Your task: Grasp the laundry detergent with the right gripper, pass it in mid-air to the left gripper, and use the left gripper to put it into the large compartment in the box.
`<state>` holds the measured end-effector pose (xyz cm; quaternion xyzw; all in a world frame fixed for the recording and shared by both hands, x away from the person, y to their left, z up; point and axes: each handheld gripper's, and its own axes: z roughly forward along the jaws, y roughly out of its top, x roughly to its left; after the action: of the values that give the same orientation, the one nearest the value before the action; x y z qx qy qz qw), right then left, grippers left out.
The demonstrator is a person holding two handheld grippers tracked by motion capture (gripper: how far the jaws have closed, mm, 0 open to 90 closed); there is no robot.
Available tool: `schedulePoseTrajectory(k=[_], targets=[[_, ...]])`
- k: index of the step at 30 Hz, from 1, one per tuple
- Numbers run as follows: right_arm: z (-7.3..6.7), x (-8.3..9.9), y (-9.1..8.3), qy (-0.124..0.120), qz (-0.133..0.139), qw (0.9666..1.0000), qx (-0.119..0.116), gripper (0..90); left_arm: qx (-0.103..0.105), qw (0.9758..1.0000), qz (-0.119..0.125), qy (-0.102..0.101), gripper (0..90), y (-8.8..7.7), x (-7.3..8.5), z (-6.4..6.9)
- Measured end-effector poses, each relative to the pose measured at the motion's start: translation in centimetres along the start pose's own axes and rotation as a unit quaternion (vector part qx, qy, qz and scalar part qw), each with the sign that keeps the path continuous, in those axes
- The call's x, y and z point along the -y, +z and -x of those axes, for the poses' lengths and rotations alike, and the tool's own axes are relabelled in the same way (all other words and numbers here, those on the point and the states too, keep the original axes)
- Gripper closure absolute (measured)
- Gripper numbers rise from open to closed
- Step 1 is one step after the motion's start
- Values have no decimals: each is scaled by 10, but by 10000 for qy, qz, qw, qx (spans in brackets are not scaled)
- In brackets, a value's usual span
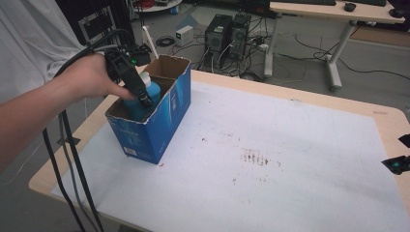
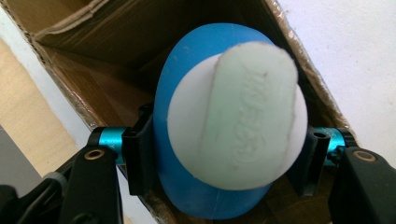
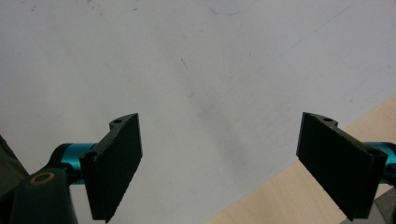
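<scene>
Left gripper (image 2: 224, 163): the two black jaws stand partly closed, one on each side of the blue bottle (image 2: 187, 84), with the pads pressed against its body just under the cap. Grip looks firm; the bottle sits squarely between the jaws. In the left gripper view the bottle's pale cap (image 2: 250, 109) faces the camera, oblong, with raised lettering too blurred to read.

The bottle stands inside the open cardboard box (image 1: 159, 121), blue outside and plain brown inside. From the high view the bottle (image 1: 153, 92) is in the box's half toward 7 o'clock, near the inner wall, with cap and shoulder just above the rim. The left hand (image 1: 89, 77) comes in from 9 o'clock and holds the gripper (image 1: 143, 100) pointing down into the box; its black cables hang off the table's 8 o'clock edge.

The box rests on the white sheet (image 1: 290, 145) that covers the table (image 1: 232, 79), at about 10 o'clock from the sheet's middle. Dark specks mark the sheet near its centre.

Right gripper (image 3: 219, 163): jaws wide apart, nothing between them, above bare sheet and a strip of table edge (image 3: 280, 196). In the high view its tip (image 1: 399, 164) shows at 3 o'clock, well apart from the box.
</scene>
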<state>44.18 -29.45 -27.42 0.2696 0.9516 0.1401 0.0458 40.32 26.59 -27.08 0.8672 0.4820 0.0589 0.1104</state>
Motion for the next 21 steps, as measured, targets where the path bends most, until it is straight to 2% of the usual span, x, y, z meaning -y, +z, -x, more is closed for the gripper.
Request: schedulePoseTrajectory(k=[9, 21], targets=[[-2, 0, 1, -13, -21, 10000, -10, 139, -19, 9998, -94, 165, 377, 11, 1, 2], [-3, 1, 3, -52, -22, 10000, -22, 139, -24, 9997, -65, 216, 374, 13, 1, 2]])
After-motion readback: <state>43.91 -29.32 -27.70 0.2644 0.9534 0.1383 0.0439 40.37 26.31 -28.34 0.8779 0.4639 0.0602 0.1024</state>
